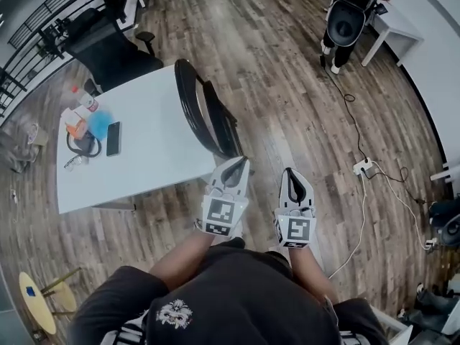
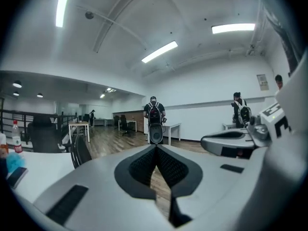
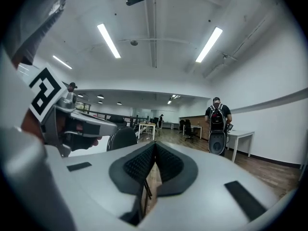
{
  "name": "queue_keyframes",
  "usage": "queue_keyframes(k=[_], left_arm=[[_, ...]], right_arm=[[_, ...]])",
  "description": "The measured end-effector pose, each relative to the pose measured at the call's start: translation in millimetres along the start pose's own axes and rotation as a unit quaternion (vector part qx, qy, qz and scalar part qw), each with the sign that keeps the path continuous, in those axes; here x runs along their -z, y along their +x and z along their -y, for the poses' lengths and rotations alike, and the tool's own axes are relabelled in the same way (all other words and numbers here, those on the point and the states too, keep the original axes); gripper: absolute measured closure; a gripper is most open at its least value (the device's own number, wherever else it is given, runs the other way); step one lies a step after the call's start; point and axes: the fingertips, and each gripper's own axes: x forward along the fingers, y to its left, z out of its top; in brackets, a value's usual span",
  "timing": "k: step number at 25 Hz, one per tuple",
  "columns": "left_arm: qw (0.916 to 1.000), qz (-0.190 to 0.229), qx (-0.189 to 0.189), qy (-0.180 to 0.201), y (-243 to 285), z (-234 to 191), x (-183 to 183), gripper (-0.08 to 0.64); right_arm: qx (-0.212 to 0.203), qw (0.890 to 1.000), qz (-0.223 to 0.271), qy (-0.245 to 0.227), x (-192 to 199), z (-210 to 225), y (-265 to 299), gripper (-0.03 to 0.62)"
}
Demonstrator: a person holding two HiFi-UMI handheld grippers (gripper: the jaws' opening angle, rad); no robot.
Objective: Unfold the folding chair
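The black folding chair stands folded flat, leaning against the right edge of the white table. Its rounded back shows in the left gripper view and in the right gripper view. My left gripper is held just in front of the chair's lower end, jaws shut with nothing between them. My right gripper hovers beside it over the wooden floor, also shut and empty. Neither gripper touches the chair.
On the table lie a phone, a bottle and small items. A black office chair stands behind the table. A person with a backpack stands farther off. Cables and a power strip lie on the floor at right.
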Motion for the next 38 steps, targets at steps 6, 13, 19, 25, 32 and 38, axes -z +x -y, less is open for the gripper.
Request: queue_keyframes(k=[6,13,19,25,32,38], left_arm=[[0.9984,0.001,-0.026,-0.05,20,-54,-7,0.554],[0.9791,0.036,-0.071,-0.188,31,-132,-35,0.554],[0.9656,0.019,-0.189,-0.178,54,-202,-47,0.554],[0.9422,-0.032,-0.306,-0.134,71,-254,-42,0.554],[0.9062,-0.122,-0.374,-0.155,78,-292,-9,0.554],[0.9044,-0.182,-0.344,-0.175,95,-308,9,0.403]], right_arm=[[-0.035,0.999,0.002,-0.008,-11,-21,65,0.577],[-0.115,0.993,0.01,-0.016,-13,-52,137,0.577],[-0.186,0.982,0.018,-0.003,-12,-65,209,0.577],[-0.25,0.968,-0.017,-0.006,6,-76,275,0.577],[-0.287,0.956,-0.066,-0.012,35,-93,328,0.575],[-0.294,0.945,-0.141,0.004,73,-115,367,0.423]])
